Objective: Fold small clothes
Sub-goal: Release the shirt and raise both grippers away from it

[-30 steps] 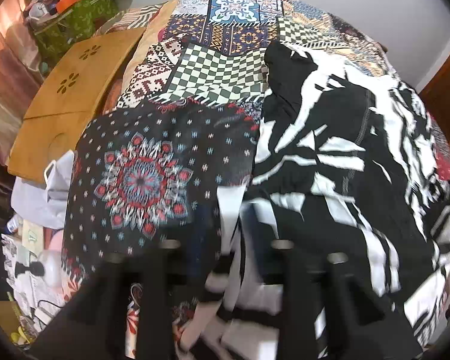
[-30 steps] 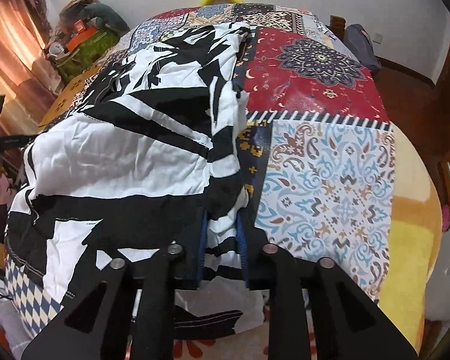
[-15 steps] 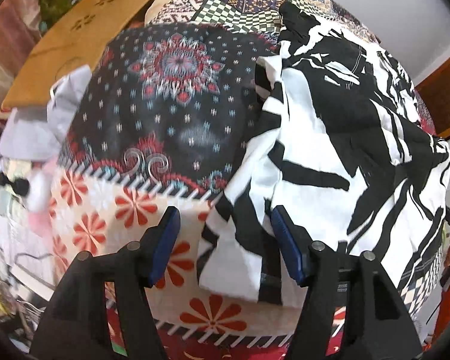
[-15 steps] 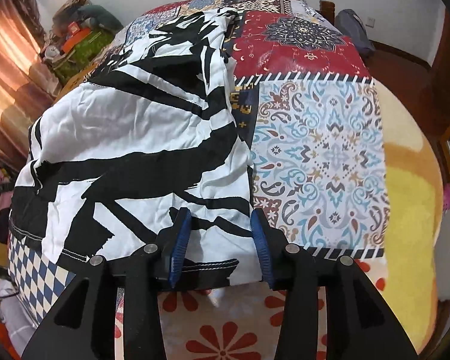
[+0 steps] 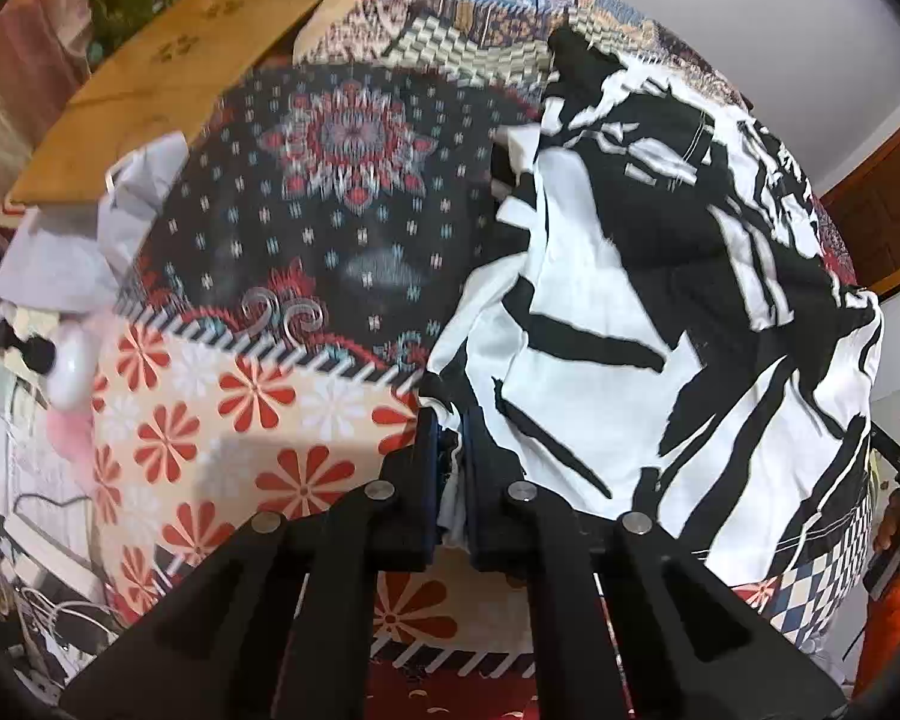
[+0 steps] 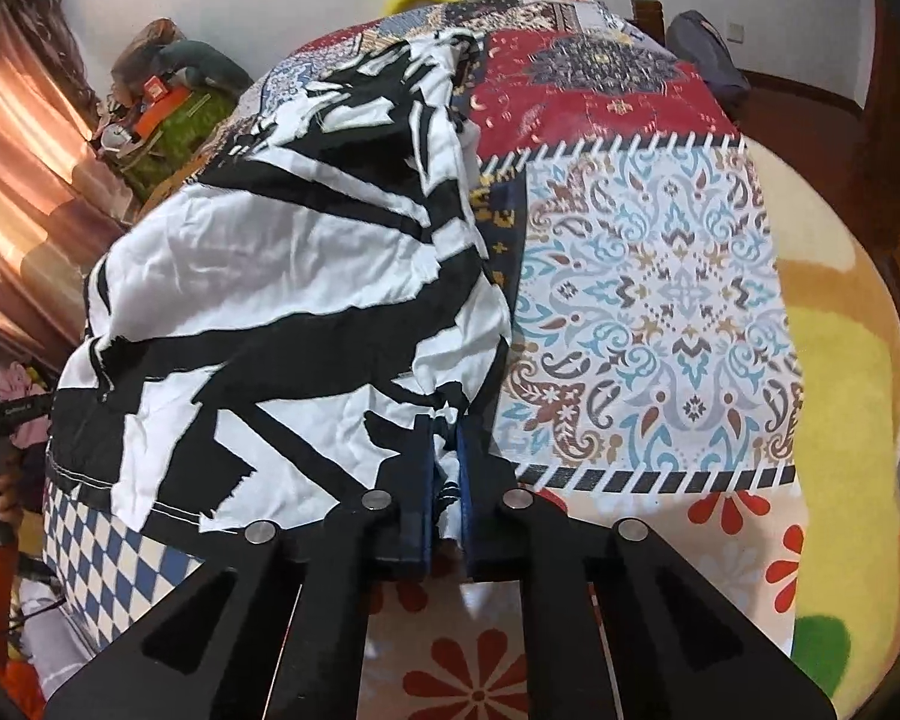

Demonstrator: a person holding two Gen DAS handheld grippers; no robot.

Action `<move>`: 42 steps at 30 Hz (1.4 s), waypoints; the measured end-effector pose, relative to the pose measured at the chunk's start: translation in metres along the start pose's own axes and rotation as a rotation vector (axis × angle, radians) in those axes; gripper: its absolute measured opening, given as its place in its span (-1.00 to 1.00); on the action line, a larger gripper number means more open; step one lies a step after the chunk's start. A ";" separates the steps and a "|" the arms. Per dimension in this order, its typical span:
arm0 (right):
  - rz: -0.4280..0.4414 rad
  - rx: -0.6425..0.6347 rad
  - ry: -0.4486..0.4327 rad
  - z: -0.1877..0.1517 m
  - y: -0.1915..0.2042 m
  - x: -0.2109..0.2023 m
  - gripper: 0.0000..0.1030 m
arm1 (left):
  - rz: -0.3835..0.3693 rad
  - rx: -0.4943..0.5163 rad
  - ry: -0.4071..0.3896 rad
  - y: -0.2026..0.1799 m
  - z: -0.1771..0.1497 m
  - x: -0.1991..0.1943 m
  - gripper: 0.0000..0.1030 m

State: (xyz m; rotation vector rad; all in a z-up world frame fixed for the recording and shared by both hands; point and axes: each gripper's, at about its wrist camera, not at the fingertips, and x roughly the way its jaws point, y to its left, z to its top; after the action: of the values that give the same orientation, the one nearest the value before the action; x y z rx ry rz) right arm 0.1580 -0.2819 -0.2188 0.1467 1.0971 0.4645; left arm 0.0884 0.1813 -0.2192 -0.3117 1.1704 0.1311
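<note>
A black-and-white patterned garment (image 5: 630, 300) lies spread on a patchwork bed cover (image 5: 240, 396). In the left wrist view my left gripper (image 5: 448, 420) has its jaws closing on the garment's near left corner, with a fold of cloth pinched between the blue pads. In the right wrist view the same garment (image 6: 270, 300) fills the left half of the cover (image 6: 648, 312). My right gripper (image 6: 444, 426) has its jaws closing on the near right corner, cloth bunched between its pads. The near hem hangs between the two grips.
A wooden board (image 5: 168, 78) and a crumpled white cloth (image 5: 90, 240) lie at the bed's left side. A yellow blanket (image 6: 840, 420) covers the right edge. Curtains (image 6: 18, 180) and clutter stand left. A person's hand (image 6: 0, 498) shows at the far left.
Both grippers let go, drew back to the garment's near corners with jaws open, then closed on the cloth there. The garment now lies flatter and wider.
</note>
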 end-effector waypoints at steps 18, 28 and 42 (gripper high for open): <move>-0.029 -0.155 -0.303 0.091 0.036 -0.092 -0.91 | 0.030 0.079 -0.398 -0.048 0.116 -0.115 -0.89; -0.071 -0.163 -0.380 0.167 0.036 -0.074 -0.92 | 0.067 0.070 -0.460 -0.073 0.198 -0.110 -0.90; -0.145 -0.165 -0.305 0.249 0.015 0.008 -0.92 | 0.150 -0.023 -0.387 -0.071 0.307 -0.011 -0.90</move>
State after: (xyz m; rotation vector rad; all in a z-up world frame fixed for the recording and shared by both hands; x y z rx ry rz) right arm 0.3760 -0.2372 -0.1067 -0.0087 0.7612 0.3859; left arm 0.3742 0.2087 -0.0889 -0.2064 0.8074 0.3224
